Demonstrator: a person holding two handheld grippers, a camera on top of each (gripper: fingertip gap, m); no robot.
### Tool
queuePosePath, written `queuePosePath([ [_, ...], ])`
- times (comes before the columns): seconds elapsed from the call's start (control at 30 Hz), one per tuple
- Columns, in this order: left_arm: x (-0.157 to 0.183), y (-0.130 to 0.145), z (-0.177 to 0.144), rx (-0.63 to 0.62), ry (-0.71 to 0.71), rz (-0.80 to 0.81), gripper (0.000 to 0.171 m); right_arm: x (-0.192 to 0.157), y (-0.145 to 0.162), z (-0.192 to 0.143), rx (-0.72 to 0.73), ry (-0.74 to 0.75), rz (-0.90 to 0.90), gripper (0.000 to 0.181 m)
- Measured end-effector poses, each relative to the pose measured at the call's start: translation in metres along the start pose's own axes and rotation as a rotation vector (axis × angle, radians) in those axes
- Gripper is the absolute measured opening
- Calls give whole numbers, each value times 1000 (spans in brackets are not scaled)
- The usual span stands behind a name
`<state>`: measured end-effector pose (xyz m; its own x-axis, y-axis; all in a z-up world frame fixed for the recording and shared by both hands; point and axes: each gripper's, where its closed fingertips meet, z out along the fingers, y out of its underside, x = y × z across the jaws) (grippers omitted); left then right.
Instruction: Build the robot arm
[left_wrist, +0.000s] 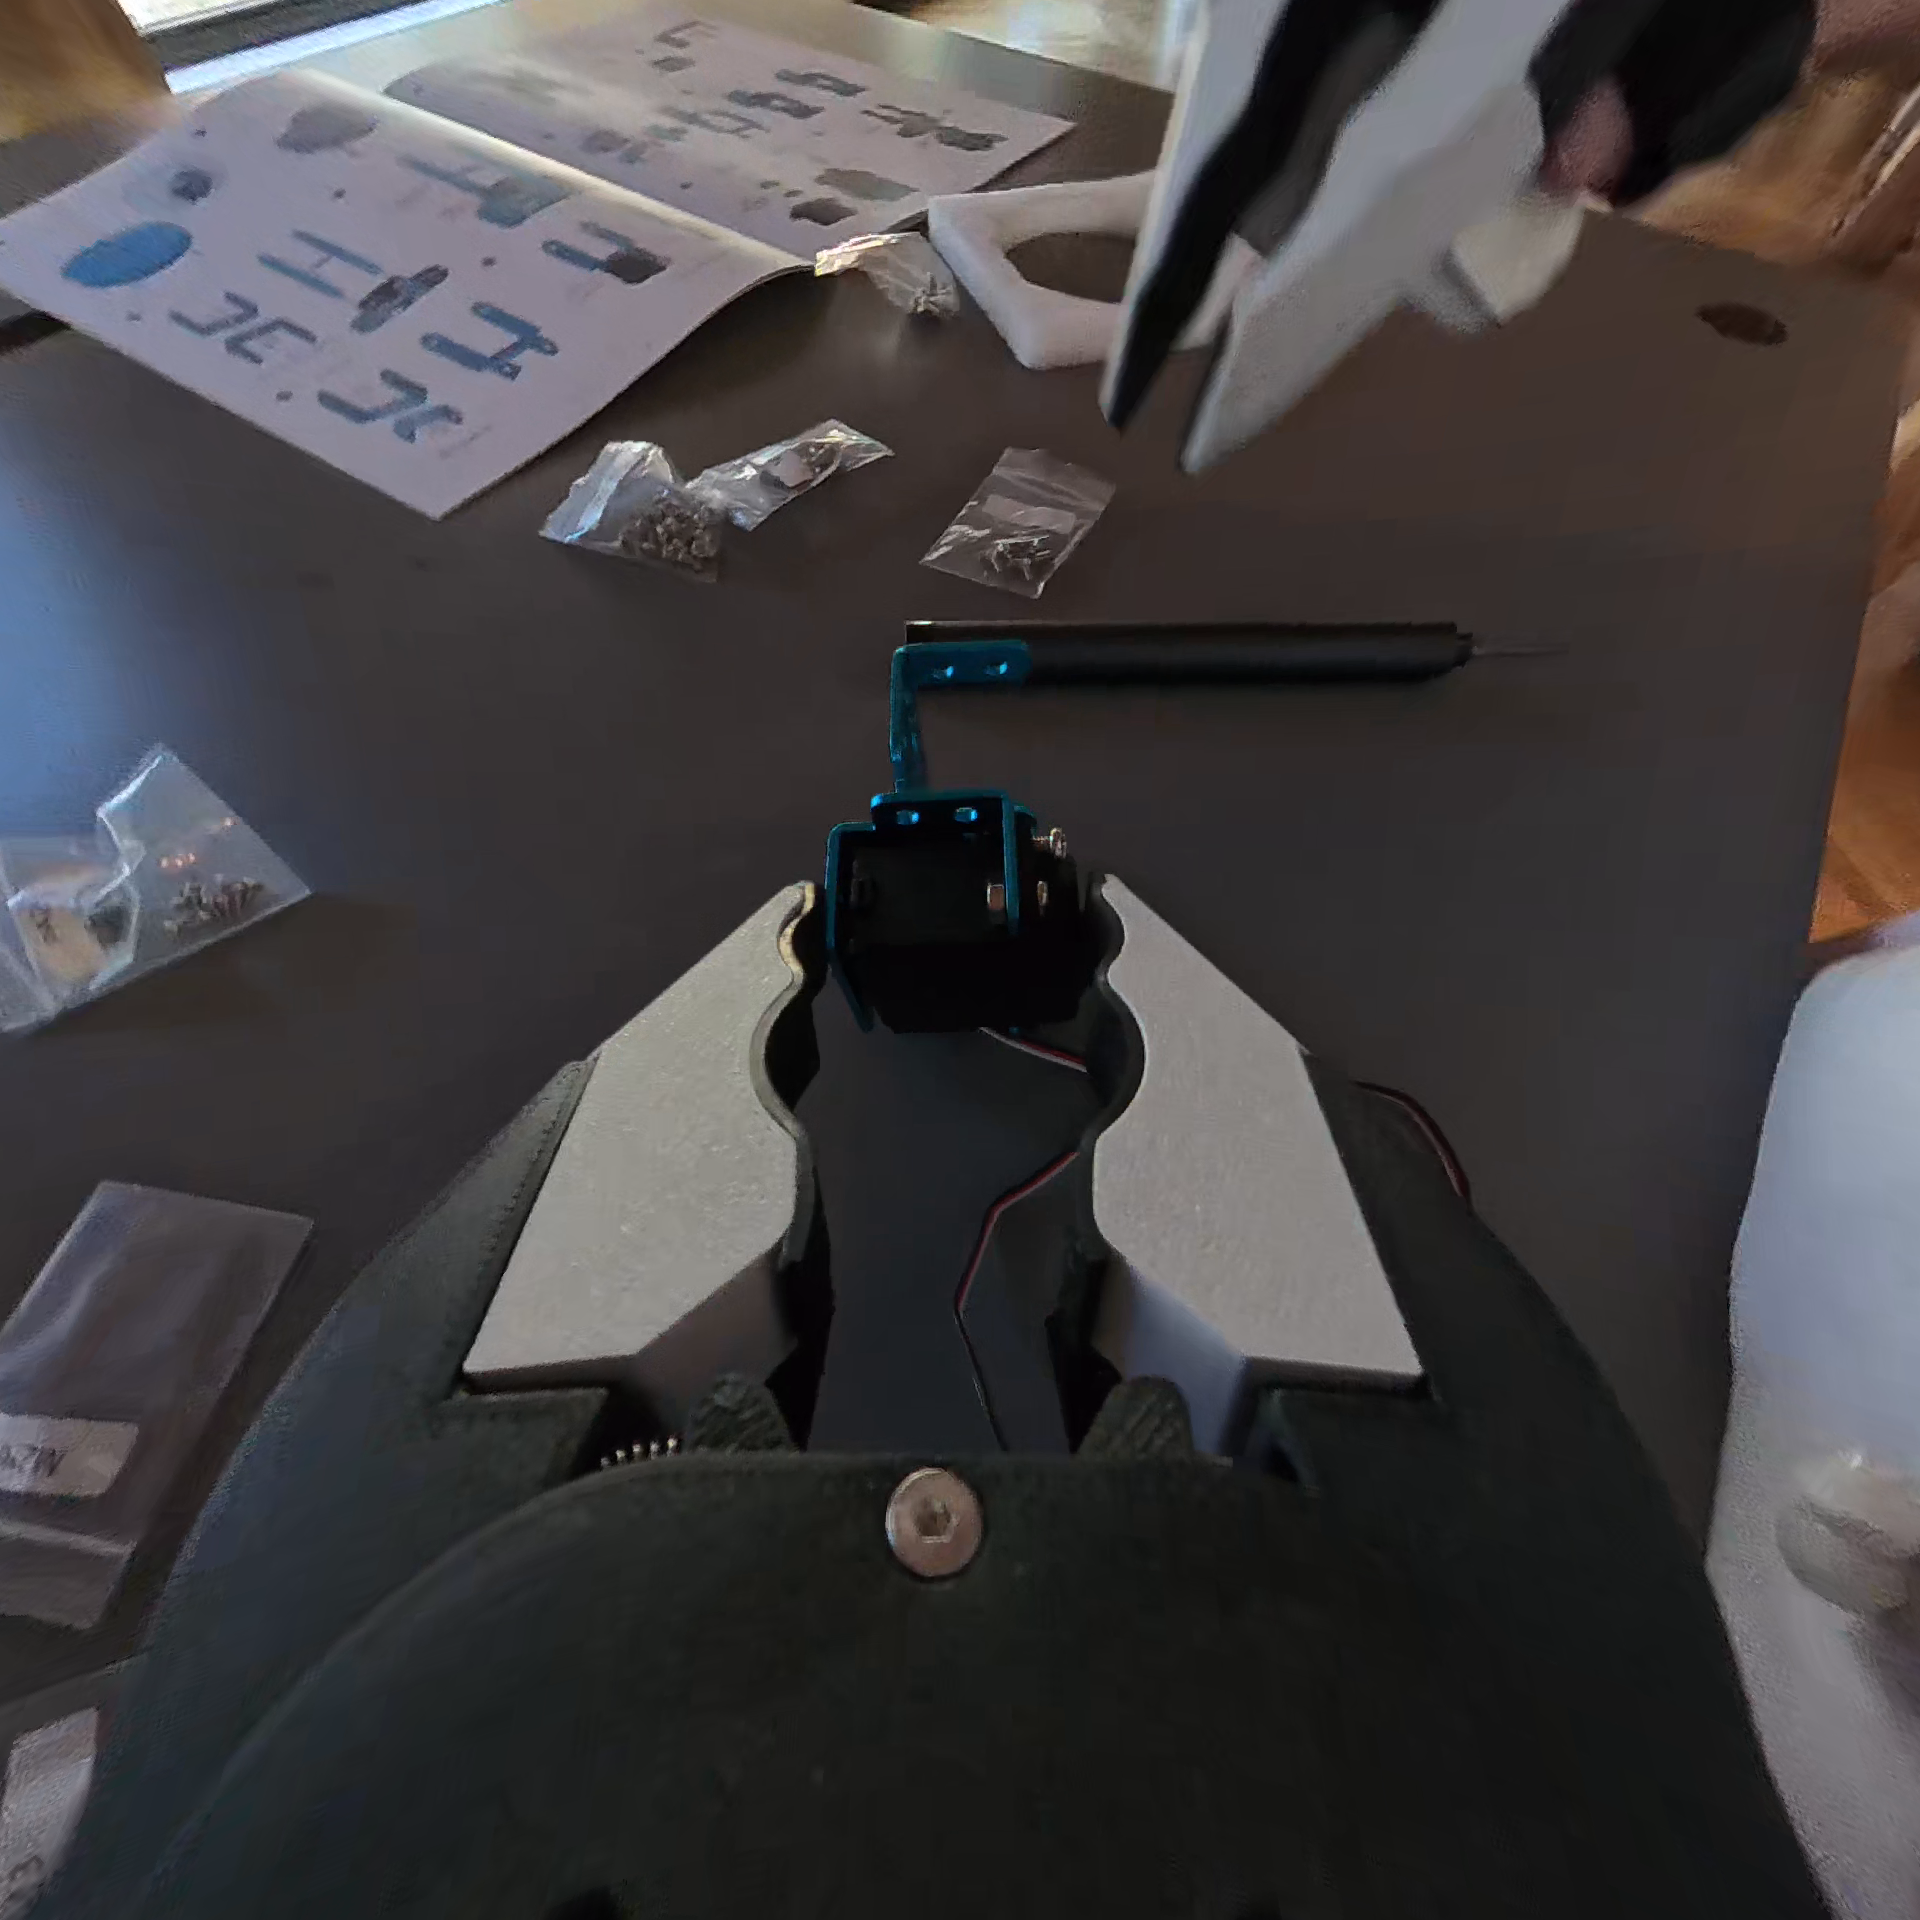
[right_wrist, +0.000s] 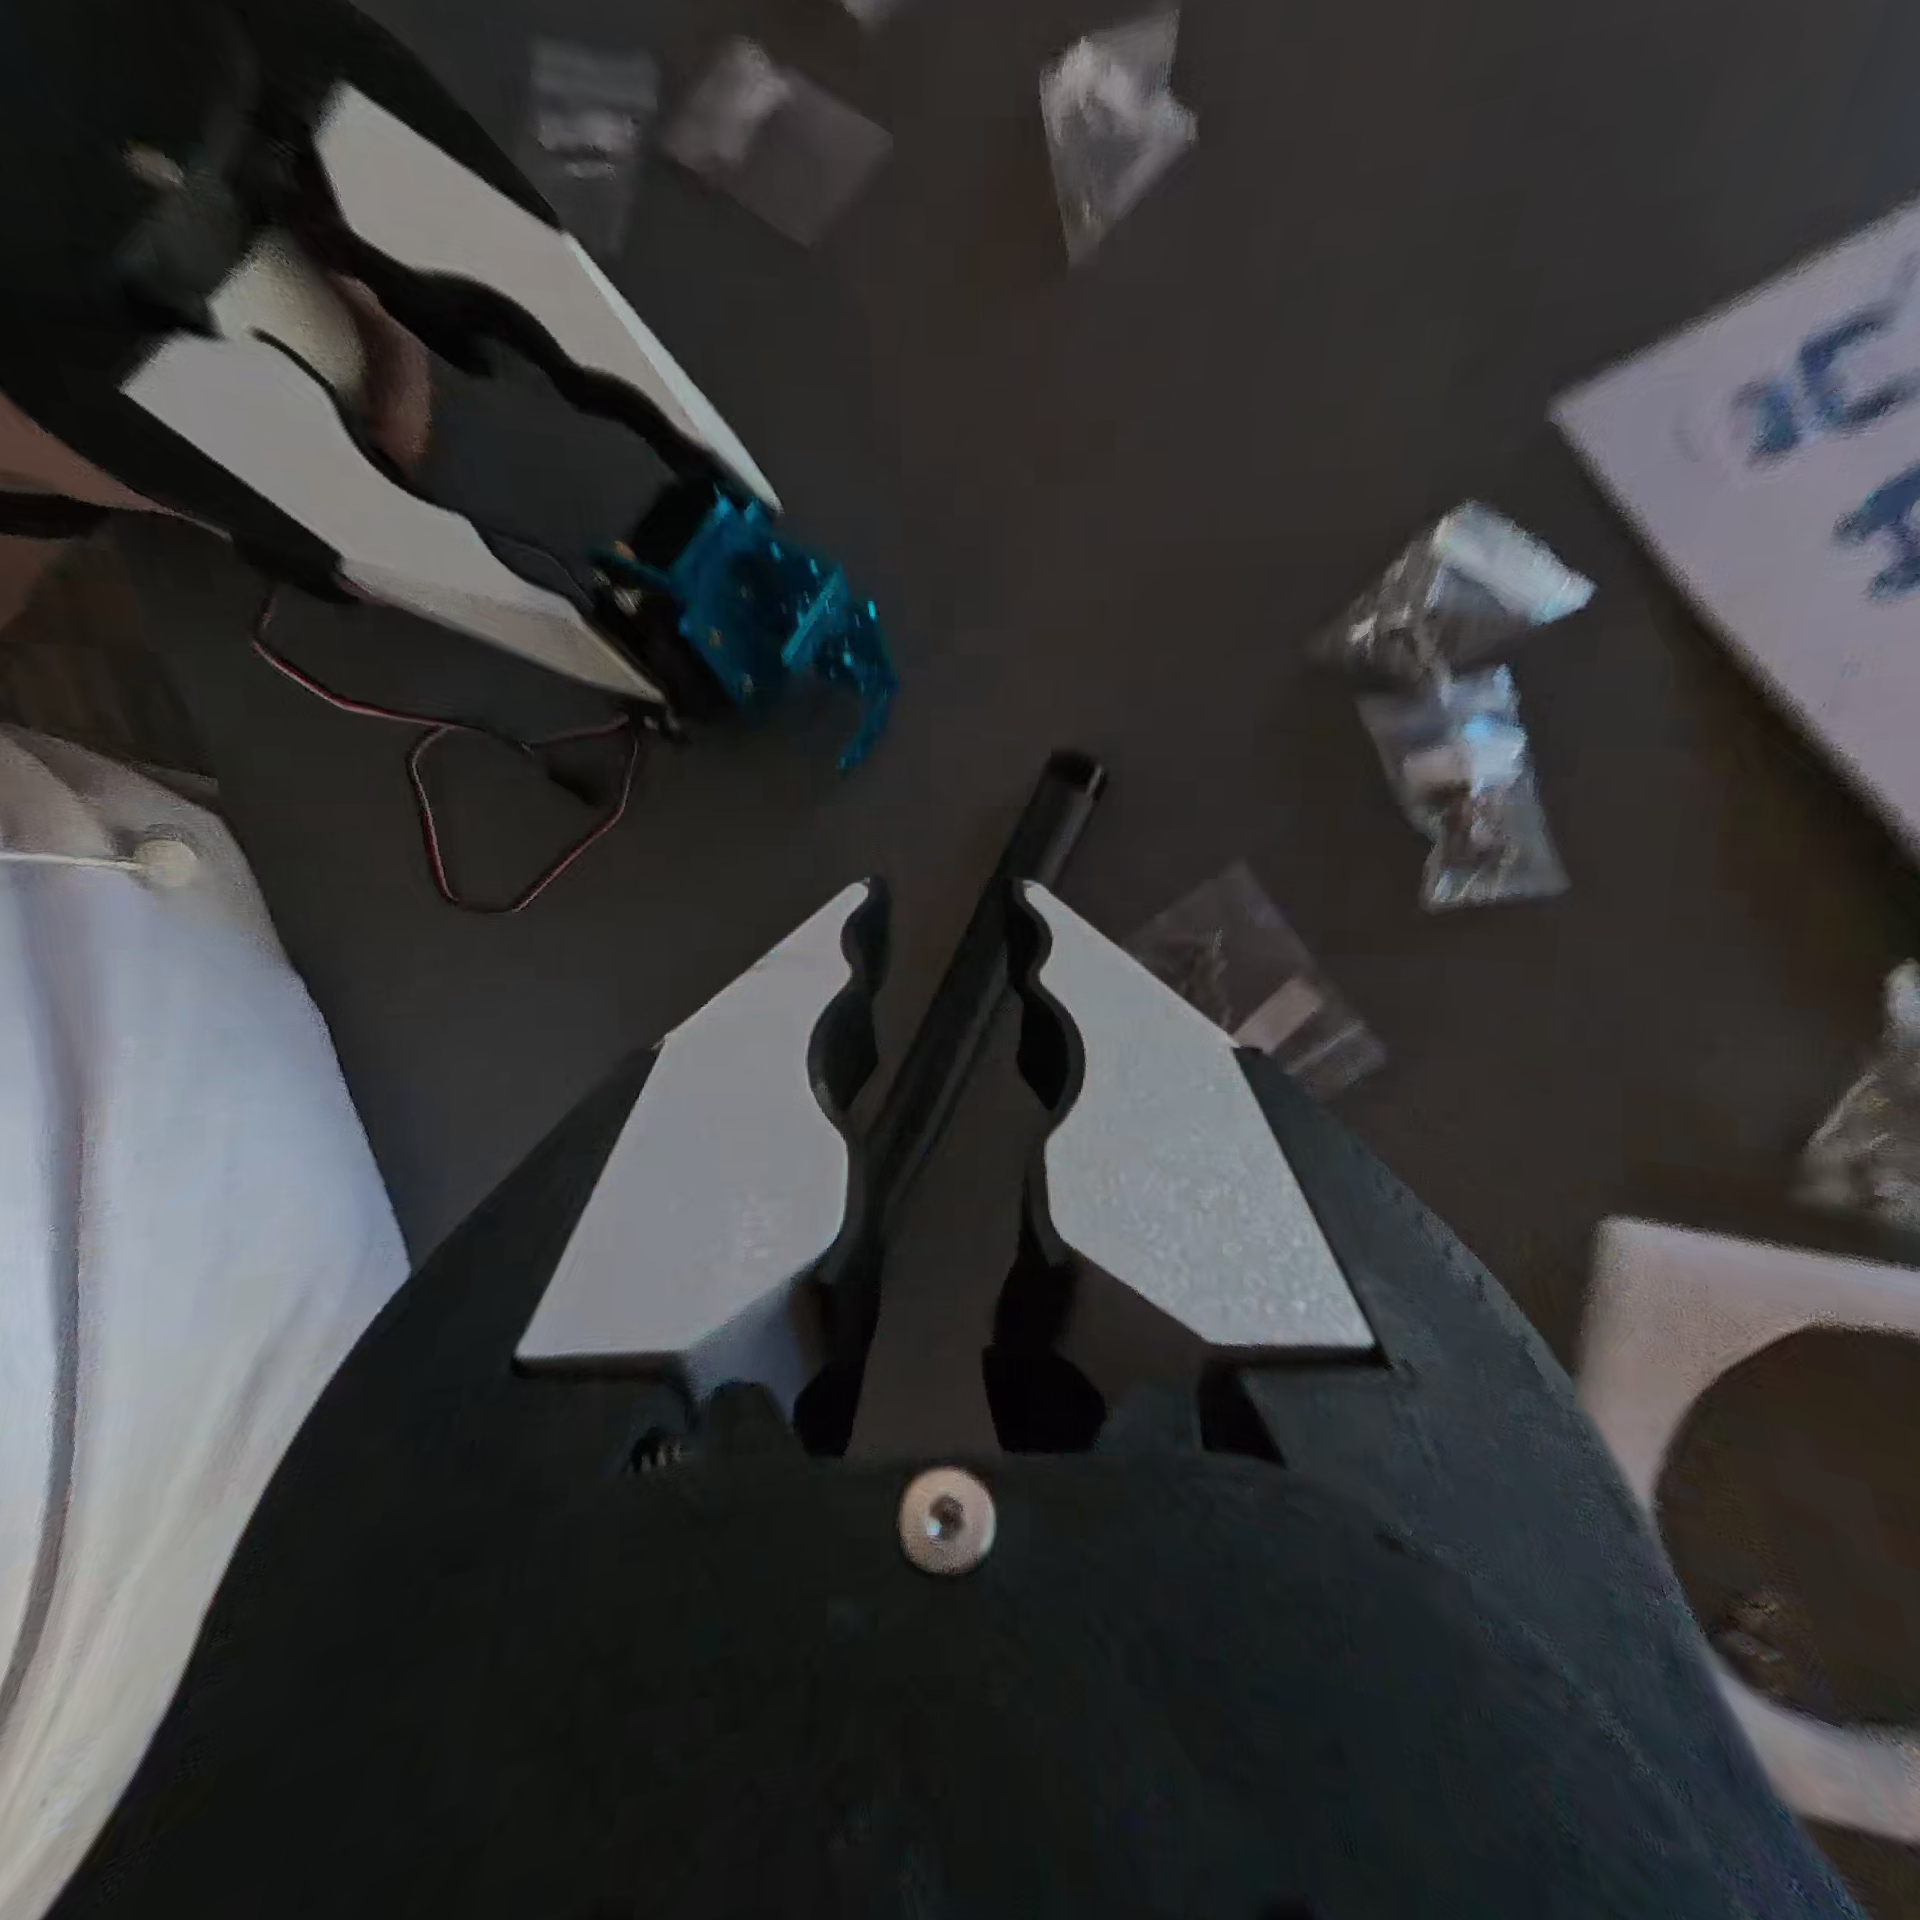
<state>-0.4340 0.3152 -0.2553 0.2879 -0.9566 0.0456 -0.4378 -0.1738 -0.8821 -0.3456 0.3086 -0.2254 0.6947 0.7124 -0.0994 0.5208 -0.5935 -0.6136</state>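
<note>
The left tongs (left_wrist: 951, 914) are clamping a black servo (left_wrist: 935, 966) in its blue bracket (left_wrist: 914, 821) low over the tabletop (left_wrist: 1351, 935). The right tongs (right_wrist: 948, 894), slightly apart, are hovering over a black screwdriver (right_wrist: 1049, 821) lying toward the servo's twelve o'clock.

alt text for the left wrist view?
The left gripper is shut on a black servo in a blue bracket over a dark table. Beyond it lie a black screwdriver, small bags of screws and an open booklet; the right gripper hangs blurred at top right.
</note>
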Motion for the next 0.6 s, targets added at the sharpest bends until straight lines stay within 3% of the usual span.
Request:
queuePosePath([
  [0.17,1,0,-1,-14,-45,-2,49,3,46,20,-129,160,115,31],
  [0.3,2,-3,4,-28,-70,57,50,-2,67,31,-185,191,211,36],
  [0.4,1,-5,7,-20,-66,61,50,2,68,29,-189,266,193,29],
  [0.47,-1,-8,1,9,-62,39,61,-1,68,29,-195,279,139,19],
  [0.6,-2,-20,-37,139,-14,-14,60,-4,73,20,-225,326,-6,18],
])
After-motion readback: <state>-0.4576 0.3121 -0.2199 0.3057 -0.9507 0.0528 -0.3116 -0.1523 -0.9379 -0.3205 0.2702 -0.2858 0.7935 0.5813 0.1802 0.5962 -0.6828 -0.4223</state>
